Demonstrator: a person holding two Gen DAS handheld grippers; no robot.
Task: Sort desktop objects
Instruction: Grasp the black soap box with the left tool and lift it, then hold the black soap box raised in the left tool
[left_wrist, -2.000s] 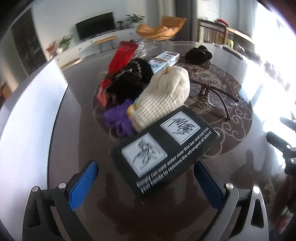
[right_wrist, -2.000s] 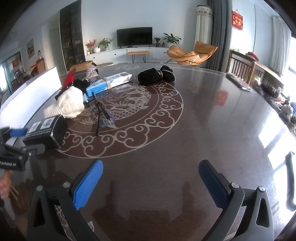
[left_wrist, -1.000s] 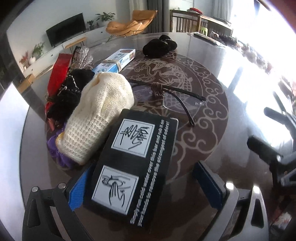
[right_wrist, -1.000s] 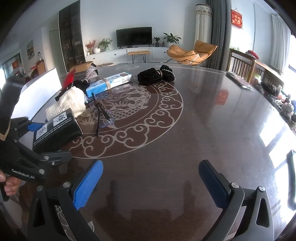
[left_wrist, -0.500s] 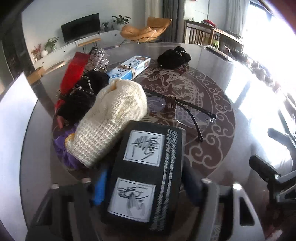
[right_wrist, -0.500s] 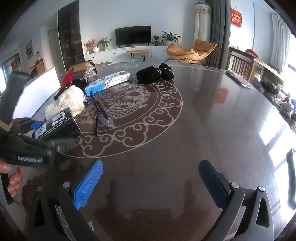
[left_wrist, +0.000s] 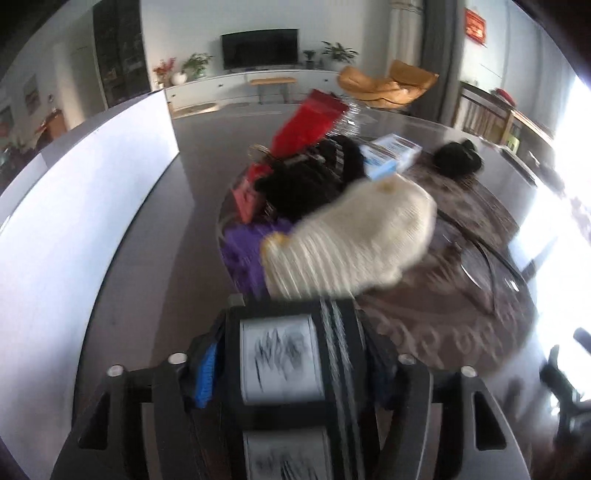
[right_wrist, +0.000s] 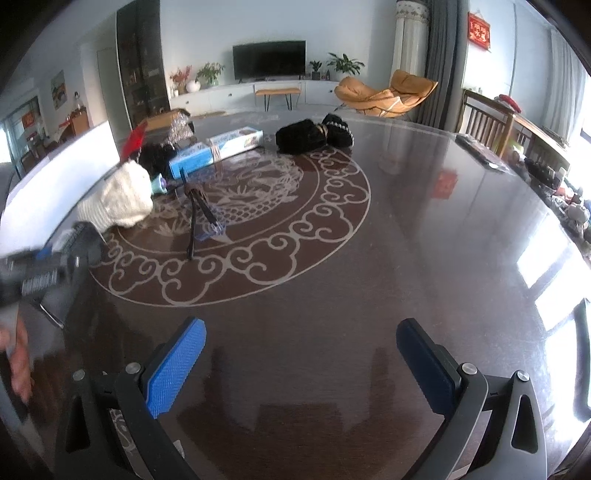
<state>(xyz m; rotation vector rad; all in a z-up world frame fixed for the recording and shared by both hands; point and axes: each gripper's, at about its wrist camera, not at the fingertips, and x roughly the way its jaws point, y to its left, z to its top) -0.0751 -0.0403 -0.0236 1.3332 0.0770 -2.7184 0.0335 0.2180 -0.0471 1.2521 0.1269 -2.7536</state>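
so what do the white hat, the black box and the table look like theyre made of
Hat: looks like knitted wool or acrylic yarn, matte; ribbed stitches show. Box: probably printed cardboard, black with white label panels and flat, sharp edges. Table: dark, glossy, likely lacquered wood or glass-topped; it mirrors the windows and carries a pale scroll pattern.

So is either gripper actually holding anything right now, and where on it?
The left gripper has the black box between its pads by the long sides, with the jaws opening slightly. The right gripper is open and empty.
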